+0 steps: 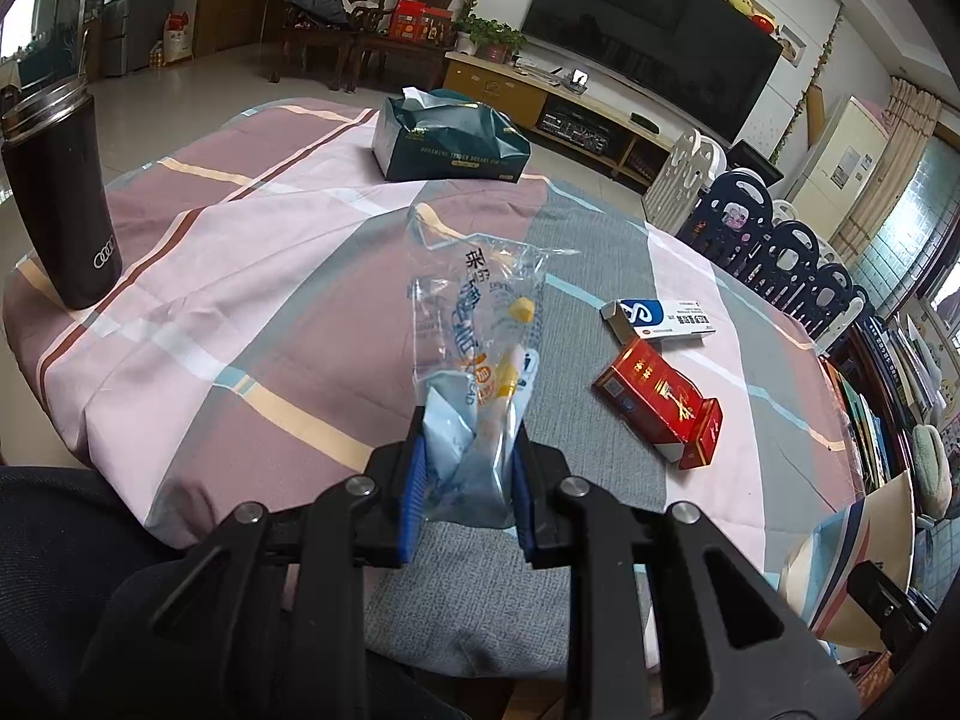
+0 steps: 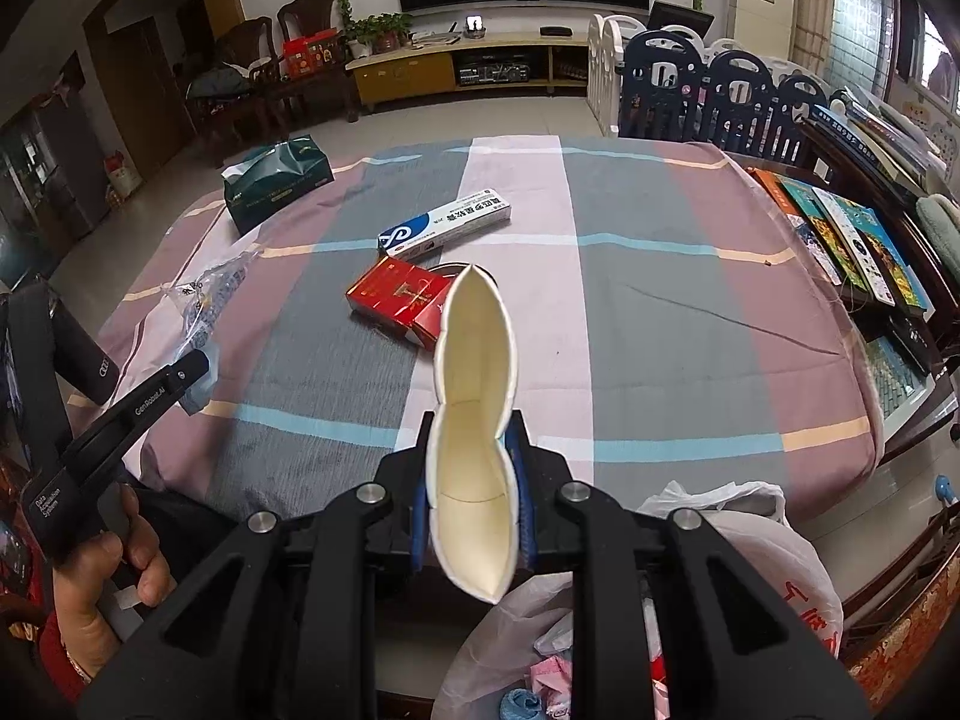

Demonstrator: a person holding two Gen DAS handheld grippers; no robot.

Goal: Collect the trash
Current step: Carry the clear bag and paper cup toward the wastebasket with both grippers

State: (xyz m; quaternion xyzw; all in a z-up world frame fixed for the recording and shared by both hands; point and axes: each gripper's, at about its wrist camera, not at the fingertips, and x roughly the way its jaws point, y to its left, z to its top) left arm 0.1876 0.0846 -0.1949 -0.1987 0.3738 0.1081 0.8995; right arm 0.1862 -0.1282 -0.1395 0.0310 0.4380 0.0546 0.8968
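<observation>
Crinkly plastic wrapper (image 1: 474,360) pinched in the left gripper (image 1: 468,492) over the desk (image 1: 240,300); right gripper (image 2: 471,480) squashes a paper cup (image 2: 477,396) above the trash bag (image 2: 750,540). Wrapper's slippery, might slide out.

We see a table under a striped cloth (image 2: 630,276) carrying a tissue pack (image 1: 450,138), black tumbler (image 1: 57,198) (far left), red box (image 1: 660,402) and white-blue box (image 1: 657,318).

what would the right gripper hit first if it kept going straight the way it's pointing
Likely the red cigarette pack. The right gripper, shut on a squashed paper cup, points down toward the tablecloth; the cup's far rim would probably arrive first, though depth is unclear.
</observation>
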